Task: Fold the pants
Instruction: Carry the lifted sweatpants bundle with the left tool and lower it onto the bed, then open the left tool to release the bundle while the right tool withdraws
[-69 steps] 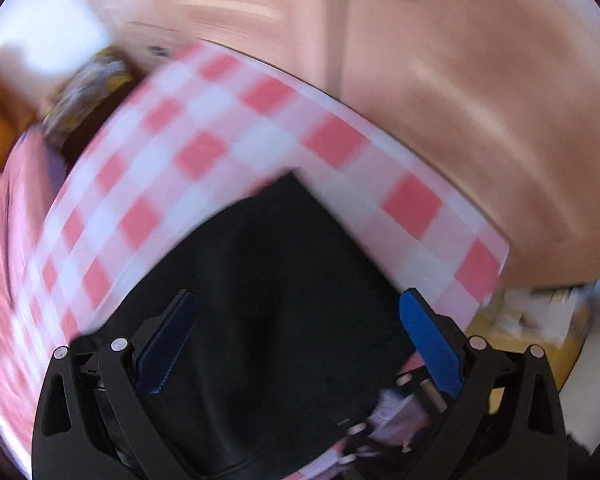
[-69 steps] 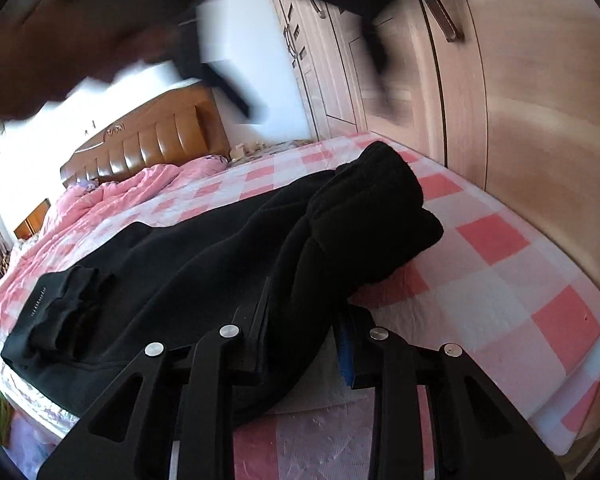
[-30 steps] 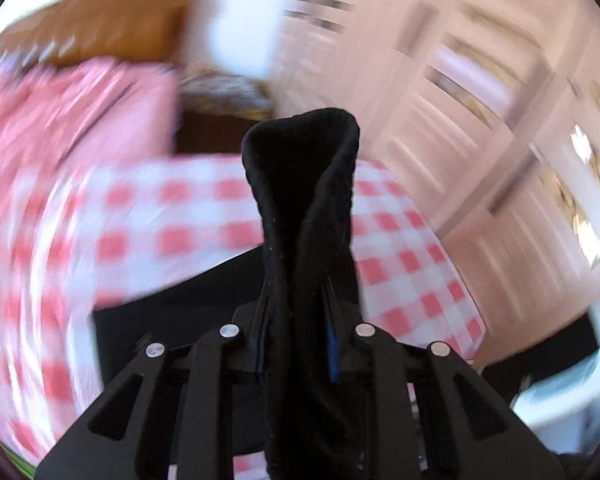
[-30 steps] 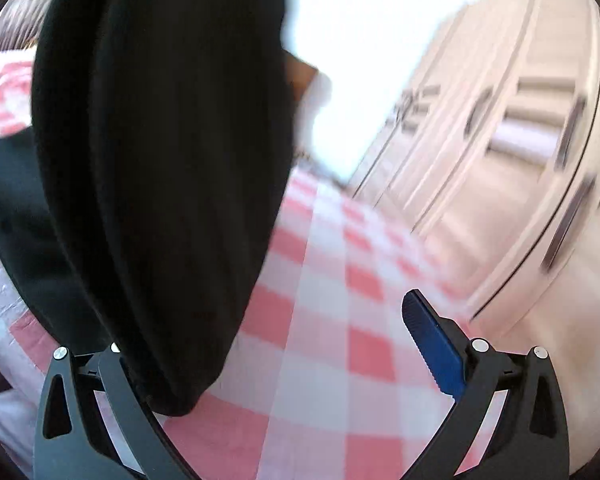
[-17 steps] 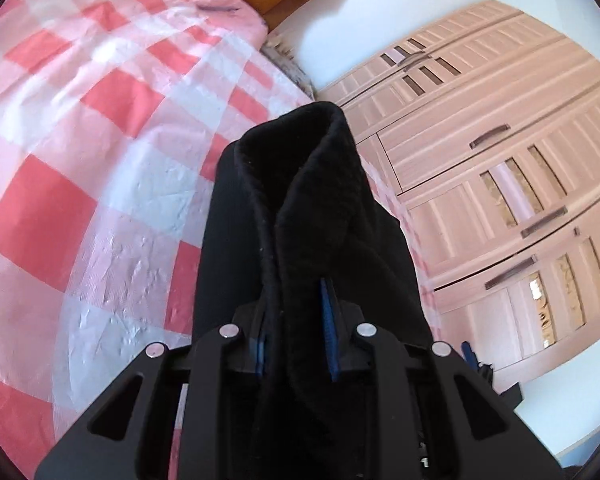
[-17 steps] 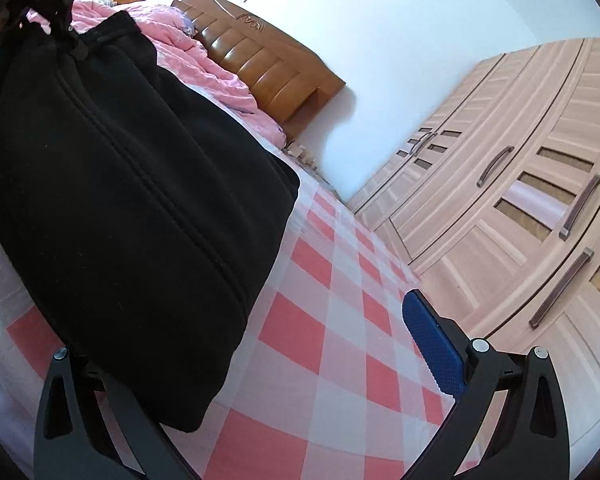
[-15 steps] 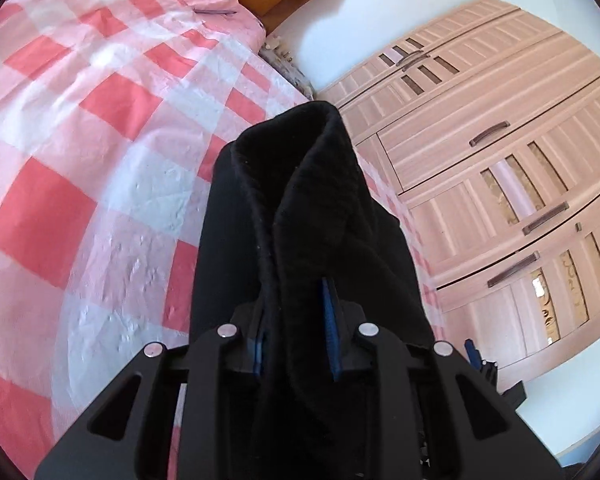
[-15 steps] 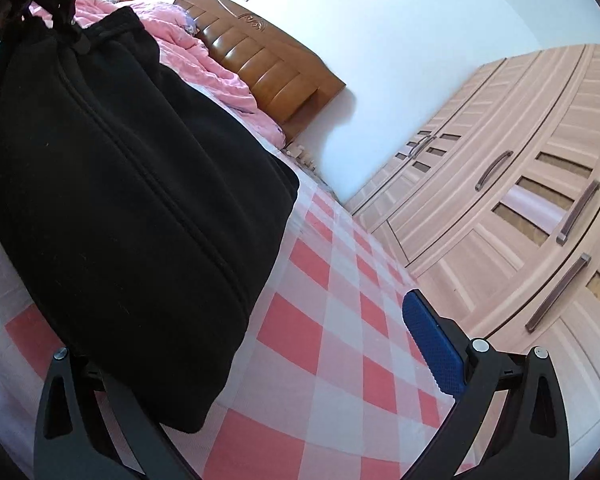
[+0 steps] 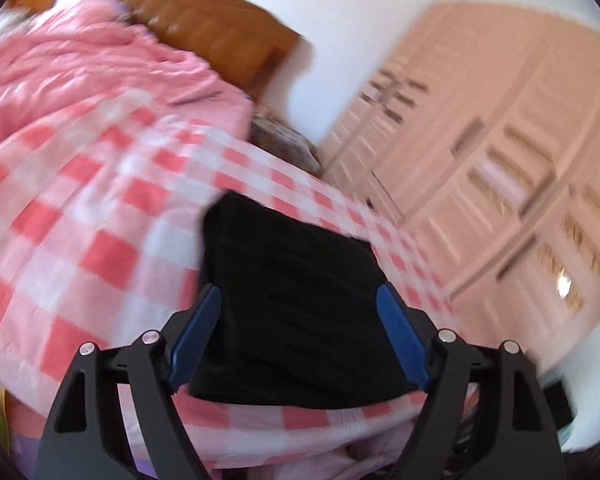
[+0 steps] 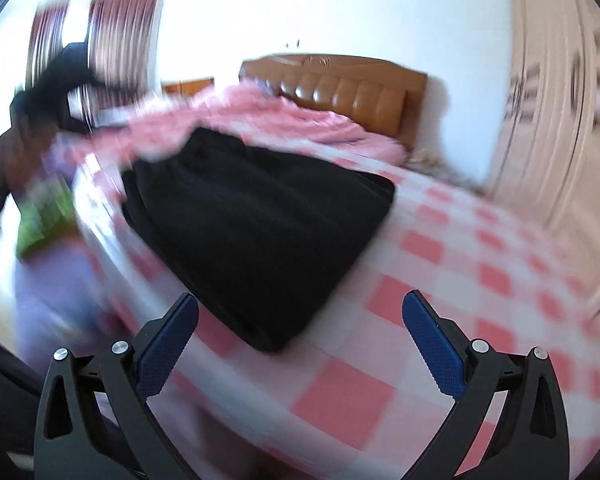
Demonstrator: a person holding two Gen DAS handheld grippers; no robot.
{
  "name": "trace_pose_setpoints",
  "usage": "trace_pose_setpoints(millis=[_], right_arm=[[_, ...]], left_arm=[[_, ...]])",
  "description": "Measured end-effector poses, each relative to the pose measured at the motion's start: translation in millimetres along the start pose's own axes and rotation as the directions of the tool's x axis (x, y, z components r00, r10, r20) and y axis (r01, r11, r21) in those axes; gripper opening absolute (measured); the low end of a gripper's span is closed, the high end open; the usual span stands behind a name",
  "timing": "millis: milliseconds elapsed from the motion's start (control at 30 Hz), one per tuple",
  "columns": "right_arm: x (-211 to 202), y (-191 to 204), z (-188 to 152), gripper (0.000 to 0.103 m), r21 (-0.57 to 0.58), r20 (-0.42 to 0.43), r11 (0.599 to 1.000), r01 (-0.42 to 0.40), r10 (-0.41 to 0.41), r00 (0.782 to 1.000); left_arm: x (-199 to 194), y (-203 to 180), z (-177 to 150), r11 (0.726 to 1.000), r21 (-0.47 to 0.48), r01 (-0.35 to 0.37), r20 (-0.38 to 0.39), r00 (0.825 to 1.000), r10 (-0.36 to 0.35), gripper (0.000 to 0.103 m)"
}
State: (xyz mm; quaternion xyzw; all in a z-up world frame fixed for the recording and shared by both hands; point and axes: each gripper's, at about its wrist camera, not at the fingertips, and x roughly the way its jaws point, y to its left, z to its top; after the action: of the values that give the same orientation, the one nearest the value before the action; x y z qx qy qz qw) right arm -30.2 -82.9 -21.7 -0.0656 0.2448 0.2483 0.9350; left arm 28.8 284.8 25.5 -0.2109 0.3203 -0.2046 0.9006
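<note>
The black pants (image 9: pixel 292 300) lie folded into a flat block on the pink and white checked bedspread (image 9: pixel 100 216), near the bed's front edge. My left gripper (image 9: pixel 300 340) is open and empty, its blue pads either side of the near part of the pants, above them. In the right wrist view the folded pants (image 10: pixel 260 220) lie ahead and left. My right gripper (image 10: pixel 300 344) is open and empty, just short of the pants' near corner. Both views are motion-blurred.
A pink quilt (image 10: pixel 260 120) is bunched toward the brown headboard (image 10: pixel 340 88). Pale wardrobe doors (image 9: pixel 500 160) stand along the right. The left gripper and hand (image 10: pixel 40 92) show at the far left of the right wrist view. A green item (image 10: pixel 44 212) lies beside the bed.
My left gripper has opened and let go of the pants, which now lie flat on the bed. Both grippers have pulled back from them.
</note>
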Motion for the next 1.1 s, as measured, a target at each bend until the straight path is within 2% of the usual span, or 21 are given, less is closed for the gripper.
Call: trace_pose_setpoints(millis=[67, 133, 267, 333, 400, 467, 533, 600, 667, 733, 867, 933, 967, 1033, 1100], right_arm=[[4, -10, 13, 0.098, 0.077, 0.019, 0.997, -0.012, 0.011, 1.0], [19, -20, 28, 0.098, 0.139, 0.012, 0.99, -0.027, 0.025, 1.0], [47, -15, 46, 0.098, 0.106, -0.003, 0.994, -0.027, 0.027, 1.0], [67, -7, 37, 0.098, 0.048, -0.088, 0.999, 0.003, 0.001, 0.996], [80, 0, 16, 0.098, 0.02, -0.154, 1.0, 0.0, 0.003, 0.988], [84, -13, 1, 0.098, 0.139, -0.164, 0.988, -0.062, 0.085, 0.983], [86, -20, -4, 0.098, 0.189, -0.176, 0.977, -0.094, 0.128, 0.976], [83, -16, -2, 0.098, 0.153, -0.188, 0.985, -0.079, 0.108, 0.976], [79, -10, 4, 0.098, 0.113, -0.209, 0.992, -0.063, 0.086, 0.974], [75, -9, 12, 0.098, 0.093, -0.239, 0.992, -0.086, 0.106, 0.965], [62, -26, 43, 0.098, 0.138, -0.152, 0.975, -0.177, 0.197, 0.968], [73, -39, 70, 0.098, 0.195, -0.115, 0.958, -0.209, 0.234, 0.965], [83, -43, 81, 0.098, 0.216, -0.108, 0.945, -0.245, 0.273, 0.956], [113, -45, 101, 0.098, 0.242, -0.112, 0.912, -0.332, 0.366, 0.924], [156, -40, 119, 0.098, 0.257, -0.177, 0.874, -0.413, 0.463, 0.869]], left_arm=[[19, -22, -4, 0.996, 0.089, -0.031, -0.017, 0.999, 0.033, 0.082], [43, -43, -13, 0.976, 0.195, -0.101, -0.032, 0.994, 0.109, 0.082], [77, -58, -36, 0.941, 0.3, -0.158, -0.084, 0.978, 0.191, 0.082], [88, -53, -50, 0.924, 0.326, -0.198, -0.117, 0.962, 0.247, 0.082], [88, -53, -65, 0.893, 0.394, -0.219, -0.077, 0.96, 0.269, 0.082], [87, -55, -74, 0.873, 0.43, -0.229, -0.057, 0.958, 0.28, 0.083], [86, -52, -76, 0.882, 0.413, -0.226, -0.042, 0.963, 0.267, 0.084], [86, -49, -76, 0.892, 0.392, -0.224, -0.033, 0.966, 0.256, 0.085], [86, -50, -79, 0.887, 0.396, -0.238, -0.015, 0.964, 0.265, 0.086], [86, -50, -80, 0.888, 0.389, -0.244, -0.003, 0.964, 0.266, 0.086], [85, -49, -78, 0.892, 0.385, -0.236, 0.015, 0.968, 0.25, 0.086], [85, -50, -79, 0.891, 0.388, -0.237, 0.024, 0.969, 0.248, 0.086], [85, -49, -80, 0.89, 0.389, -0.238, 0.029, 0.969, 0.246, 0.086], [84, -49, -82, 0.889, 0.391, -0.237, 0.033, 0.969, 0.244, 0.086], [84, -49, -82, 0.887, 0.397, -0.235, 0.03, 0.969, 0.244, 0.086]])
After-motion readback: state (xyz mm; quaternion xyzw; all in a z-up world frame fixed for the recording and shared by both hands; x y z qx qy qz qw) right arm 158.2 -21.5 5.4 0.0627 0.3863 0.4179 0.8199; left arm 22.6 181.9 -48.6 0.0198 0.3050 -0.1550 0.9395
